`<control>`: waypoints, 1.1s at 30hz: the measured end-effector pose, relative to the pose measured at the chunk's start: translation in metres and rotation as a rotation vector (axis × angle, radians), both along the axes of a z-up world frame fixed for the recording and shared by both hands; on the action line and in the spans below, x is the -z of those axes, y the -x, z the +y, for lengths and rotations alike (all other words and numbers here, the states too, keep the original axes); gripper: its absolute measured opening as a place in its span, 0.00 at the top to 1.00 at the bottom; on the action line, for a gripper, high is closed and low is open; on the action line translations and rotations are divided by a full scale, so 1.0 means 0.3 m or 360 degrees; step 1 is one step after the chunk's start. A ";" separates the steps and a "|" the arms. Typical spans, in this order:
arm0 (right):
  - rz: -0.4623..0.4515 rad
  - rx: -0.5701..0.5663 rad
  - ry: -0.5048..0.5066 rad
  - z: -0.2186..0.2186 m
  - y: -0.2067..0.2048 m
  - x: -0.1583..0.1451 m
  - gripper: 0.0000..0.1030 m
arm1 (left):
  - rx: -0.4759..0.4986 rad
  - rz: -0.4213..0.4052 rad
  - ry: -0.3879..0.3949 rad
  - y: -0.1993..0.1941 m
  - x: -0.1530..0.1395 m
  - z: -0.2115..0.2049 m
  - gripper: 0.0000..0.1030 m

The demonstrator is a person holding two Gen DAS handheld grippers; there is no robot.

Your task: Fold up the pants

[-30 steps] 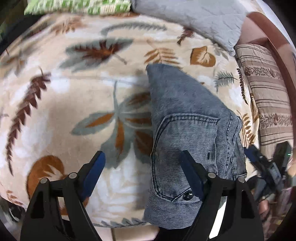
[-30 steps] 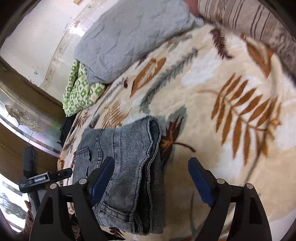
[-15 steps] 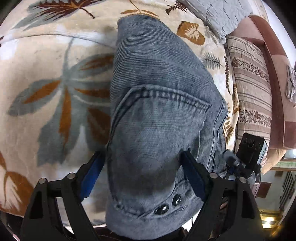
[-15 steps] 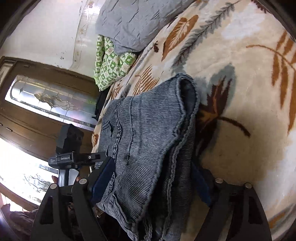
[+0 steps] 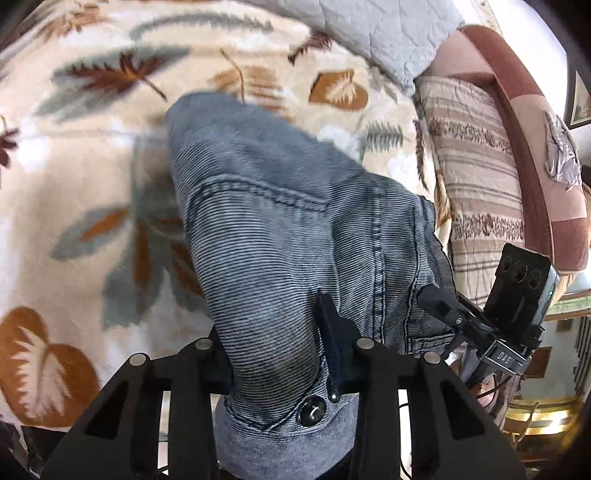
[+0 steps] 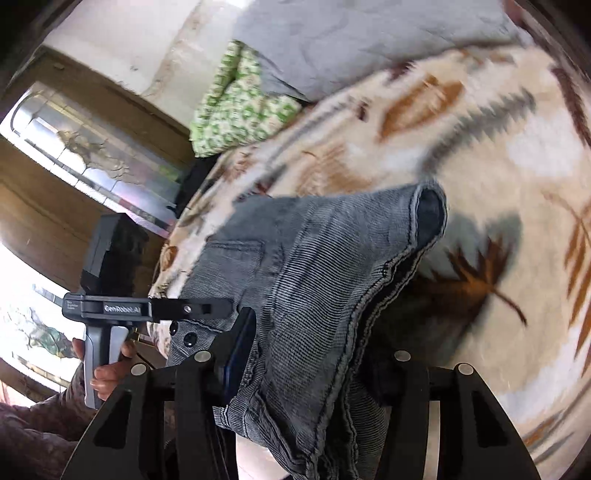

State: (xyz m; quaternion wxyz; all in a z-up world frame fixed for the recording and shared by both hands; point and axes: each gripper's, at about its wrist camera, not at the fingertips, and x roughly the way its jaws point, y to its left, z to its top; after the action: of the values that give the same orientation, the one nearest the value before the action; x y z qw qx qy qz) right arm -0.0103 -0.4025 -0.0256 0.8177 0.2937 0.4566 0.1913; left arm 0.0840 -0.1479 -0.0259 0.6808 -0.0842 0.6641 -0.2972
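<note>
The folded grey-blue denim pants hang a little above the leaf-print blanket, with a shadow under them. My left gripper is closing on the waistband end by the two metal buttons, and its pads press the cloth. In the right wrist view the pants fill the gap of my right gripper. Its jaws are closing on the thick stack of hems; the blue left pad touches denim and the right pad is hidden behind it. Each view shows the other gripper at the pants' opposite end.
A grey quilted pillow and a striped pillow lie at the head of the bed by the padded headboard. A green patterned cloth sits at the bed's far edge near a wooden door. A hand holds the left gripper.
Both grippers came in over the ends of the pants and narrowed from wide open onto the denim. The pants now hang off the blanket, bunched between the fingers.
</note>
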 end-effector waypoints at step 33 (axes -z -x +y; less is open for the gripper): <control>-0.0020 0.0187 0.0784 0.195 -0.349 -0.007 0.02 | -0.0307 -0.0761 -0.0627 -0.194 -0.029 0.206 0.24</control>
State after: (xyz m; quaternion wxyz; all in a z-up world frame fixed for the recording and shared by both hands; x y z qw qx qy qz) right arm 0.0944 -0.3441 -0.0234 0.8772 0.1104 0.4664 0.0283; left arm 0.1421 -0.0862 -0.0171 0.8457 0.0589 0.5191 -0.1085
